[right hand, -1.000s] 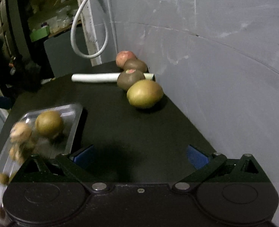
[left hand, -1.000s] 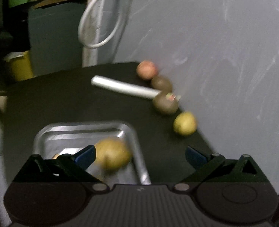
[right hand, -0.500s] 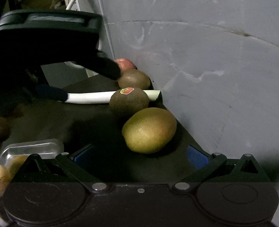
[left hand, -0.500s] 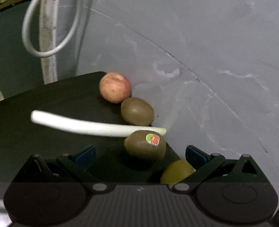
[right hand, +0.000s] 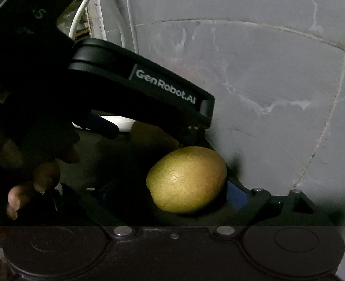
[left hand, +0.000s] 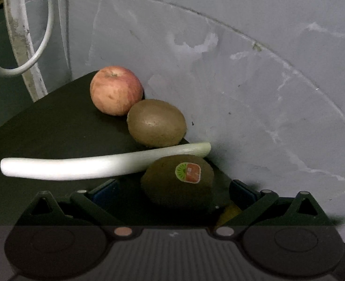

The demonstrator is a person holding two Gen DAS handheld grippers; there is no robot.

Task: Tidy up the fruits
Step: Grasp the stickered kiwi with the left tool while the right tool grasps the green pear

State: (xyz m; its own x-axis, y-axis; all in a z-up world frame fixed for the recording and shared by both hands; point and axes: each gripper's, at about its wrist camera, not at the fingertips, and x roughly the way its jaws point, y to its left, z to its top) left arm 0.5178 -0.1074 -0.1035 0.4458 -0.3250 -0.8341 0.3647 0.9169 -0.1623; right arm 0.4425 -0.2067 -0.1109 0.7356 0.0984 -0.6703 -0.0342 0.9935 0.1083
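Two handheld grippers converge on a row of fruit lined up along a grey wall (left hand: 254, 82) at the edge of a dark tabletop (left hand: 55, 121). The right gripper (right hand: 170, 192) straddles a yellow-green kiwi (right hand: 186, 179), its jaws closing with the fruit between them; the blue right pad sits just beside the kiwi's wall-side end, though contact cannot be confirmed. The kiwi's long axis runs across the gap from pad to pad, so the jaws meet its ends. The left gripper (left hand: 172, 189), jaws wide and holding nothing, frames a stickered brown kiwi (left hand: 177, 182) lying directly ahead between its fingers. Beyond it, a white leek stalk (left hand: 78, 167) rests across the tabletop, touching that kiwi; farther back sit a second brown kiwi (left hand: 157, 123) and a red apple (left hand: 116, 90), side by side. Each hand appears nearest its own fruit.
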